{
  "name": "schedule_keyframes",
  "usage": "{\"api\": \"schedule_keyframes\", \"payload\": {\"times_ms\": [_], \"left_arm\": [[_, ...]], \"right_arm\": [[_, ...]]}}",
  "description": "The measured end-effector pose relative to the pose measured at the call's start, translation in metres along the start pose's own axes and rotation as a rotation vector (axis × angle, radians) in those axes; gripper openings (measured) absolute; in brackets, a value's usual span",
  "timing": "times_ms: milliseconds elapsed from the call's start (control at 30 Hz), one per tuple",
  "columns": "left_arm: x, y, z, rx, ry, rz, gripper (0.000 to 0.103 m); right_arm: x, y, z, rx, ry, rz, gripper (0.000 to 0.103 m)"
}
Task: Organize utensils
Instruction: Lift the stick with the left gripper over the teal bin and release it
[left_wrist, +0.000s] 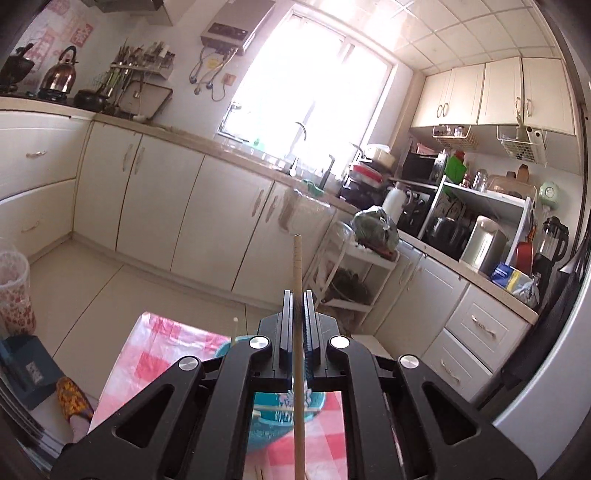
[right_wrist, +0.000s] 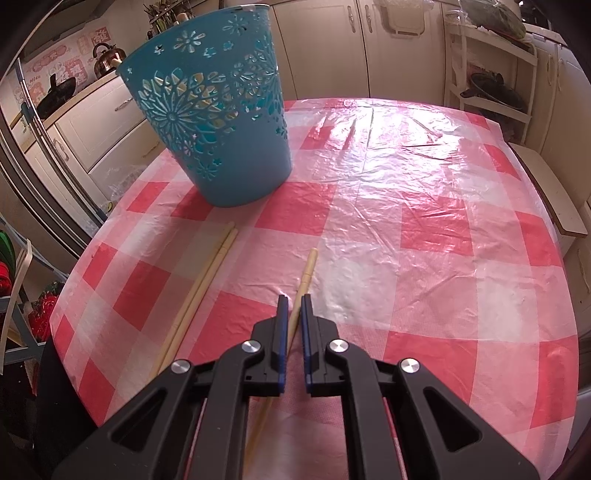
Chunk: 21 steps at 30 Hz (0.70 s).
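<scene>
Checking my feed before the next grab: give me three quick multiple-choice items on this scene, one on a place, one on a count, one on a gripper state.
1. Where does the blue basket stand?
A. on the floor
B. on the checked tablecloth
C. on the counter

2. How many chopsticks lie on the cloth away from either gripper, left of the right gripper?
A. two
B. four
C. none

3. What is the left gripper doing?
A. open and bare
B. shut on a spoon
C. shut on a chopstick

Answers:
1 B: the basket's base sits on the red and white cloth.
2 A: a pair of chopsticks lies side by side below the basket.
3 C: the left wrist view shows the held chopstick pinched between closed jaws, sticking out past the tips.
</scene>
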<state>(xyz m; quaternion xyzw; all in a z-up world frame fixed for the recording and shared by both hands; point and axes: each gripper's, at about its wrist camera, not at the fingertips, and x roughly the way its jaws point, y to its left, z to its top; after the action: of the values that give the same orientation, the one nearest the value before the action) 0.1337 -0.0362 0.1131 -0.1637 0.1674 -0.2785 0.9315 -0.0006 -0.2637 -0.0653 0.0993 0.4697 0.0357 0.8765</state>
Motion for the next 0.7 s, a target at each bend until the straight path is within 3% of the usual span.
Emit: {"api": "schedule_keyframes", "payload": {"times_ms": [167, 367, 700], "left_arm": [[0.04, 0.003, 0.013, -0.045, -0.058, 0.043, 0.005], [0.076, 0.011, 0.001, -0.06, -0.082, 0.099, 0.005], [0.094, 0.013, -0.024, -0.031, -0.105, 0.183, 0.005]], "right_arm": [[0.0, -0.005, 0.001, 0.02, 0.001, 0.024, 0.008], [0.001, -0.008, 0.002, 0.044, 0.004, 0.051, 0.008], [0.002, -0.009, 0.002, 0.061, 0.005, 0.07, 0.008]]}}
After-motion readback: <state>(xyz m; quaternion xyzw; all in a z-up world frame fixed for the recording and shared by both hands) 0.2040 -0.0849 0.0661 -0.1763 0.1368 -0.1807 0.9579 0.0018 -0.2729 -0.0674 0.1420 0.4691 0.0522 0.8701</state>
